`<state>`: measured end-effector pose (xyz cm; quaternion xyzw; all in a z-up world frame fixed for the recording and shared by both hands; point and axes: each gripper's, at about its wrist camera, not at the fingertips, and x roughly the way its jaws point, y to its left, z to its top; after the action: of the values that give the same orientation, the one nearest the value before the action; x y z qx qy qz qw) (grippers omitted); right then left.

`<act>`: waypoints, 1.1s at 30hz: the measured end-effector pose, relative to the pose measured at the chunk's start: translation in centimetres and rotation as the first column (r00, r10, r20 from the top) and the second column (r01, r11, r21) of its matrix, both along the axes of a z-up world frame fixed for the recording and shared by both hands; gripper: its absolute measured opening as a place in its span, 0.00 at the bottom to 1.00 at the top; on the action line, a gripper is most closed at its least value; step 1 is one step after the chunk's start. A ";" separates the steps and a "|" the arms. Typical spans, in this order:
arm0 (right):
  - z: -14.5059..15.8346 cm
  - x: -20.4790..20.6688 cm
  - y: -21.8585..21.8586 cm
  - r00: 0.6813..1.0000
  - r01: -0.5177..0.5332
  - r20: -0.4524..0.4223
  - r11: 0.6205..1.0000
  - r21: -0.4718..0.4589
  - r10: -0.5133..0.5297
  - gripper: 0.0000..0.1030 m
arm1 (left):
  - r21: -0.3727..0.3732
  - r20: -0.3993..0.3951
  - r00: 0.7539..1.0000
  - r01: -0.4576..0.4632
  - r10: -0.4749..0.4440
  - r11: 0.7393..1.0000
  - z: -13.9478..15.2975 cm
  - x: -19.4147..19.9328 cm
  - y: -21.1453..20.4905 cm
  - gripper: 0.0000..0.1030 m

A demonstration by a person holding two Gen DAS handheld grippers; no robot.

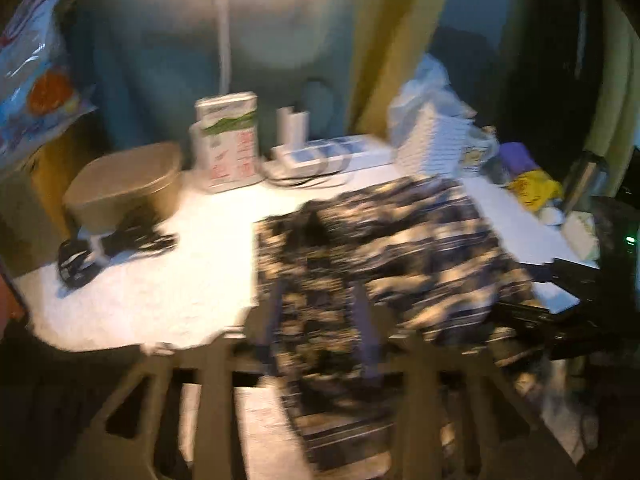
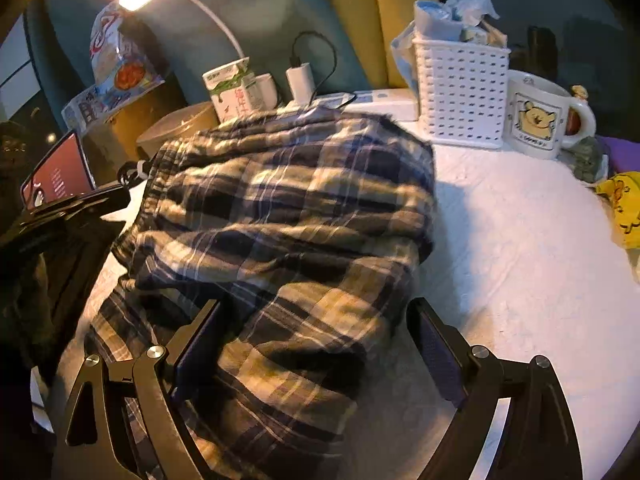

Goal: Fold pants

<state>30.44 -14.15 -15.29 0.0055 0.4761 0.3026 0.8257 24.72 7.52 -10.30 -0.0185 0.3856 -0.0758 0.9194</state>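
Here the plaid pants (image 2: 288, 216) lie between the right gripper (image 2: 316, 344) jaws — seemingly unpinched.

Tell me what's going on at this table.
A person is folding plaid pants on a white table, with tongs in each hand. The pants lie bunched in a heap, part hanging over the near edge. The right tongs are wide open, straddling the near part of the cloth without pinching it. The left tongs are partly open with cloth between the fingers; that view is too blurred to tell whether they grip. A white basket and a mug stand behind.
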 end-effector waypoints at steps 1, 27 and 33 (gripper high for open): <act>0.2 0.0 -0.3 1.000 0.007 0.003 1.000 0.003 -0.007 0.89 | -0.013 0.001 1.000 0.023 -0.023 1.000 -0.1 0.0 -0.6 0.68; -0.9 -2.5 -1.4 0.997 -0.082 -0.013 0.988 -0.132 0.081 0.89 | -0.021 -0.125 0.992 -0.034 0.031 0.999 -3.6 0.8 3.6 0.13; 2.3 -2.6 -3.8 0.999 -0.050 0.010 0.998 -0.047 0.051 0.89 | 0.037 -0.001 0.997 -0.073 0.073 0.997 1.6 0.7 4.0 0.29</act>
<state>27.87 -17.91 -13.03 -0.0273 0.4782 0.3123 0.8204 25.46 11.52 -8.75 -0.0155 0.3869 -0.0350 0.9213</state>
